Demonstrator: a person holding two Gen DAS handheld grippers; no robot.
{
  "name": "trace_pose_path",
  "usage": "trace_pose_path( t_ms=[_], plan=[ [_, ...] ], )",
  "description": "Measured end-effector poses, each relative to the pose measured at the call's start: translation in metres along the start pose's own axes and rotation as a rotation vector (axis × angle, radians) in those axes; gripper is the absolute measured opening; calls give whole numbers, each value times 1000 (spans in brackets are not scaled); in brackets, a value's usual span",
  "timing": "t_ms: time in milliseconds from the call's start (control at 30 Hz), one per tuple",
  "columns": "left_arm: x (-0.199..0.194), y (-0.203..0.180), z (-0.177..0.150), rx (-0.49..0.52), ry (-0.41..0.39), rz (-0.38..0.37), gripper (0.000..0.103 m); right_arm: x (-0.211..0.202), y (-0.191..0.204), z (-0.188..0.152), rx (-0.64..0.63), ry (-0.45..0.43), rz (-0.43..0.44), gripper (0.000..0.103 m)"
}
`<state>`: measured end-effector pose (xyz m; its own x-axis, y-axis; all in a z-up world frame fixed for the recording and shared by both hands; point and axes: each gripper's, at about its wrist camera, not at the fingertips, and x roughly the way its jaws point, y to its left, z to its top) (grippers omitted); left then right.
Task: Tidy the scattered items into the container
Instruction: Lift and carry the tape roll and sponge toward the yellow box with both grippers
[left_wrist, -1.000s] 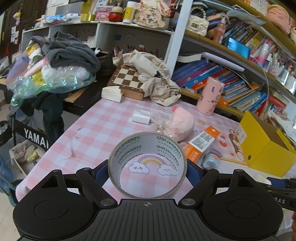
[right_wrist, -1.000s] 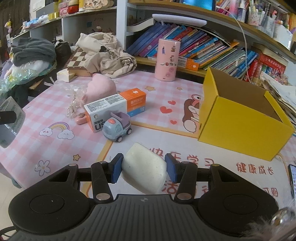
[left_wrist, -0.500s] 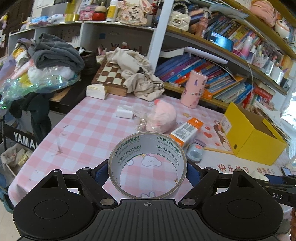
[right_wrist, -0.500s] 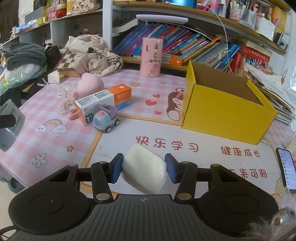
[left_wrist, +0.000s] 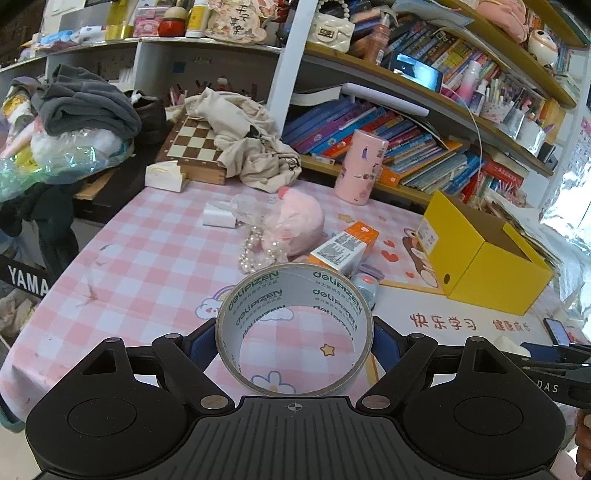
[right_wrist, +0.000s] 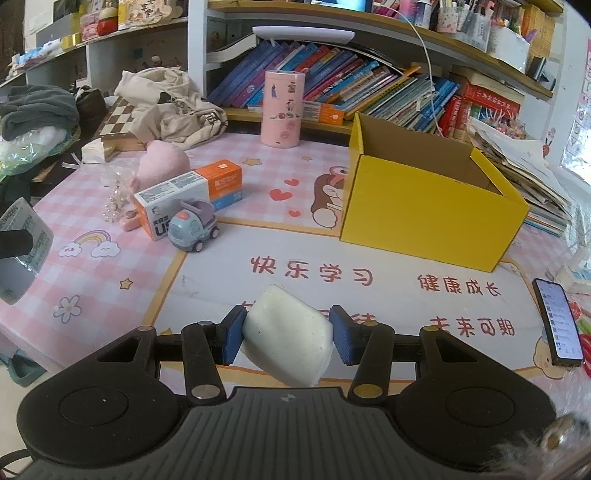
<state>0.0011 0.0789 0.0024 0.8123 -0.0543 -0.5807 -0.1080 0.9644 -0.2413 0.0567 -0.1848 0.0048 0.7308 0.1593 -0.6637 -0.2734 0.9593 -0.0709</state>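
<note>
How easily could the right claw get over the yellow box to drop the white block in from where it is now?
Probably yes. The right claw holds the white block over bare mat, and nothing stands between it and the yellow box, whose top is open. It would likely need to rise above the near wall first.

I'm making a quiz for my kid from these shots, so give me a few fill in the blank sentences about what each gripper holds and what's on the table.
1. The left gripper is shut on a roll of ____.
2. The right gripper grips a white block above the ____.
3. The open box waiting for the items is coloured ____.
4. The toy truck sits right in front of the orange and white ____.

Missing words: tape; table; yellow; carton
</note>
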Motion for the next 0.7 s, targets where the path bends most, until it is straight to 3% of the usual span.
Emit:
trace_pose_path(
  t_ms=[700],
  plan=[
    [20,-31,4,62,29,-65,84,0,-25,-5,48,10,-45,47]
  ],
)
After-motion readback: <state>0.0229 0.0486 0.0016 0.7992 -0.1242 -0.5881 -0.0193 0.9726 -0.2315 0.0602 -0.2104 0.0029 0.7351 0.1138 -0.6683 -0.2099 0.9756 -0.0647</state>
